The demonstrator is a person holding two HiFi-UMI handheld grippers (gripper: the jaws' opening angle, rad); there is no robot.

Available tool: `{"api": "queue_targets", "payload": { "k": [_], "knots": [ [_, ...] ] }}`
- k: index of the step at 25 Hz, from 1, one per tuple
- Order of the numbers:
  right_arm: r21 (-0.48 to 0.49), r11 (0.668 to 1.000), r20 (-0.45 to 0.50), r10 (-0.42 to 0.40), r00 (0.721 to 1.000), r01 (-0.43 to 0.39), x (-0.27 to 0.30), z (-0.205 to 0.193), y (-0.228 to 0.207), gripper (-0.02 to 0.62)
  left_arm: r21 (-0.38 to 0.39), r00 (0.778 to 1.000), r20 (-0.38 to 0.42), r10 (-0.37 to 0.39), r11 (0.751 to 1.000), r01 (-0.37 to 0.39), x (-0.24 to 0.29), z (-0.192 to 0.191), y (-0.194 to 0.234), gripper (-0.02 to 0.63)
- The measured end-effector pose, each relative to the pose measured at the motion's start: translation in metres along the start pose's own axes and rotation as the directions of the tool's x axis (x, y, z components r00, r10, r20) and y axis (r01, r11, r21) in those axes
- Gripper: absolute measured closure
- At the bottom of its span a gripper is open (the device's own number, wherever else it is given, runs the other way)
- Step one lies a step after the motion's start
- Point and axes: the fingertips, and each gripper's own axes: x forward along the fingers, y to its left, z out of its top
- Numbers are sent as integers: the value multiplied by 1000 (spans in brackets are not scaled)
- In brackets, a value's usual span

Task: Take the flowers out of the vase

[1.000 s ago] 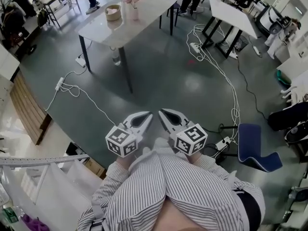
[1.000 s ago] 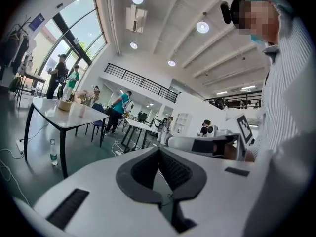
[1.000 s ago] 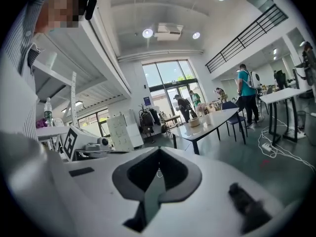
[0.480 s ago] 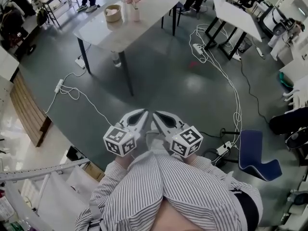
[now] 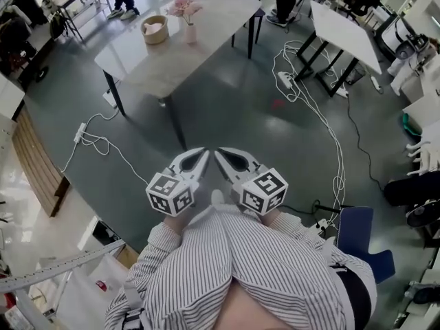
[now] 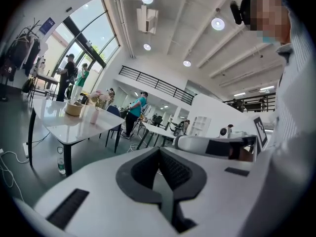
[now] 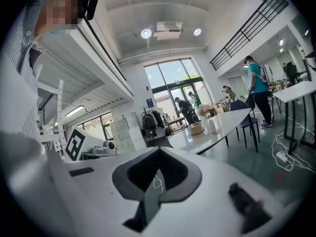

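Observation:
Pink flowers (image 5: 184, 7) stand in a small pale vase (image 5: 190, 33) on the far half of a grey table (image 5: 172, 53), beside a round basket (image 5: 155, 29). Both grippers are held close to my striped shirt, far short of the table, pointing toward it. The left gripper (image 5: 203, 155) is shut and empty; the right gripper (image 5: 220, 152) is shut and empty too, their tips almost side by side. In the left gripper view the vase (image 6: 93, 115) and flowers (image 6: 100, 98) show at the left. In the right gripper view the vase (image 7: 213, 126) sits right of centre.
White cables (image 5: 323, 115) and a power strip (image 5: 284, 81) lie on the floor to the right. A second white table (image 5: 344, 27) stands at the back right, a blue chair (image 5: 357, 243) at the near right, and a wooden bench (image 5: 34, 163) at the left. People stand beyond the tables.
The table with the vase has drawn nearer and slid left in the head view as both grippers travel forward together. Both stay shut.

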Motion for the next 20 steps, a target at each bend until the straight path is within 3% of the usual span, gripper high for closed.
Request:
{"api": "queue_targets", "payload": {
  "k": [7, 20],
  "knots": [
    [6, 1000, -32, 0, 1000, 1, 30, 19, -84, 580, -28, 1000, 16, 23, 999, -22, 75, 17, 29, 594],
    [104, 994, -45, -25, 999, 30, 64, 20, -149, 580, -82, 998, -47, 38, 996, -42, 129, 20, 82, 594]
  ]
}}
